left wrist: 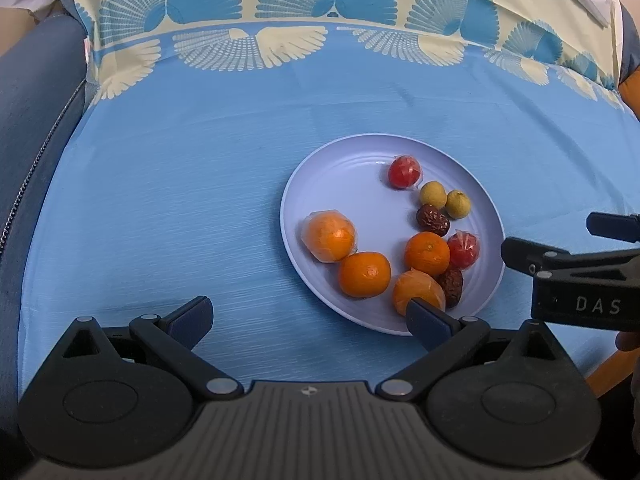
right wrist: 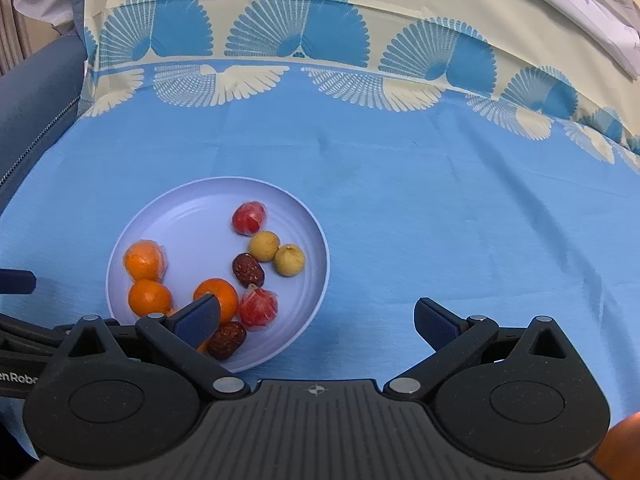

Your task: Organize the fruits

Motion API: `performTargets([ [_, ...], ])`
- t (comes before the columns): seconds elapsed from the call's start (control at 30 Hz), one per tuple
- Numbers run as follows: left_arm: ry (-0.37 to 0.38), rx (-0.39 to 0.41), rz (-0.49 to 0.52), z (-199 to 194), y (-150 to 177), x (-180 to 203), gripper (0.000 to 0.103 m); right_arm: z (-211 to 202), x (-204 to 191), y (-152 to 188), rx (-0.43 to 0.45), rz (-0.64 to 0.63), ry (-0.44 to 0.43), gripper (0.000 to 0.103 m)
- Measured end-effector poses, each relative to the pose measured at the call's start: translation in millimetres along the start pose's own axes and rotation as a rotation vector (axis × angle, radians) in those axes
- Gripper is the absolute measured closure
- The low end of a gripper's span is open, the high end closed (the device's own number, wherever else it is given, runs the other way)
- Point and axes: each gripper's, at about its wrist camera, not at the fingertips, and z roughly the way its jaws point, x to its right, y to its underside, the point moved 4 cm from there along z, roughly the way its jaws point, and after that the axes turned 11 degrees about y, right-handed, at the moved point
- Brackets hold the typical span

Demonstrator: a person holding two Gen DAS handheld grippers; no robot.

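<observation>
A pale lilac plate (left wrist: 340, 176) (right wrist: 192, 208) on the blue cloth holds several fruits: oranges (left wrist: 365, 274) (right wrist: 150, 298), some in clear wrap (left wrist: 329, 235), two red wrapped fruits (left wrist: 404, 171) (right wrist: 249, 218), two yellow-green round fruits (left wrist: 433, 195) (right wrist: 264, 245) and two dark red dates (left wrist: 433, 220) (right wrist: 248, 269). My left gripper (left wrist: 310, 318) is open and empty, low before the plate's near-left edge. My right gripper (right wrist: 318, 320) is open and empty, at the plate's near-right edge; it also shows in the left wrist view (left wrist: 560, 248).
The blue tablecloth (right wrist: 440, 220) with a cream fan-pattern border (right wrist: 280, 40) covers the surface. A dark blue padded edge (left wrist: 36, 120) runs along the left. An orange object (right wrist: 620, 448) sits at the lower right corner.
</observation>
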Motion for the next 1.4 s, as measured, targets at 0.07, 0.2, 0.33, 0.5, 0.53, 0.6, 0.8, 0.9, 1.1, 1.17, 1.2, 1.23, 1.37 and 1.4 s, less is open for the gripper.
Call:
performTargets([
  [0.07,0.0,0.002,-0.005,-0.2,-0.5,-0.2,0.0,1.8,-0.1,1.1,-0.009,-0.007,0.012,0.001],
  [0.2,-0.005,0.008,-0.005,-1.0,-1.1,-0.3,0.0,3.5,0.9,2.7,-0.02,-0.006,0.015,0.001],
  [0.33,-0.005,0.008,-0.006,-1.1,-1.3,-0.5,0.0,3.0,0.6,2.9,-0.019,-0.012,0.012,0.001],
  [0.5,-0.005,0.009,-0.003,-1.6,-1.3,-0.2,0.0,3.4,0.0,2.6,-0.021,-0.017,0.011,0.001],
  [0.53,-0.006,0.009,-0.001,-1.6,-1.6,-0.1,0.0,3.3,-0.1,2.6,-0.021,-0.016,0.011,0.001],
  [0.6,-0.006,0.01,0.0,-1.5,-1.8,0.4,0.0,3.3,-0.2,2.6,-0.02,-0.017,0.012,0.001],
  [0.8,-0.003,0.016,0.005,-2.5,-1.9,2.0,0.0,2.6,-0.8,2.4,-0.019,-0.015,0.009,0.001],
  [0.9,-0.003,0.019,0.008,-2.8,-3.2,2.7,0.0,1.6,-0.8,2.0,-0.017,-0.014,0.006,0.001],
  [1.1,0.001,0.024,0.009,-2.8,-4.0,3.3,0.0,1.7,-1.0,2.1,-0.017,-0.014,0.006,0.001],
  [1.17,0.002,0.026,0.008,-2.9,-4.4,3.0,0.0,1.7,-1.0,2.2,-0.017,-0.012,0.005,0.001],
  [1.2,0.002,0.027,0.008,-3.1,-4.6,2.9,0.0,1.6,-1.2,2.2,-0.017,-0.011,0.005,0.001],
  [1.23,0.003,0.029,0.008,-3.4,-5.0,3.0,0.0,1.4,-1.2,2.3,-0.017,-0.01,0.004,0.001],
  [1.37,0.004,0.034,0.009,-3.8,-5.8,3.5,0.0,1.5,0.1,1.8,-0.018,-0.007,0.003,0.001],
  [1.4,0.004,0.034,0.009,-3.6,-6.0,3.6,0.0,1.5,0.1,1.8,-0.018,-0.006,0.003,0.001],
])
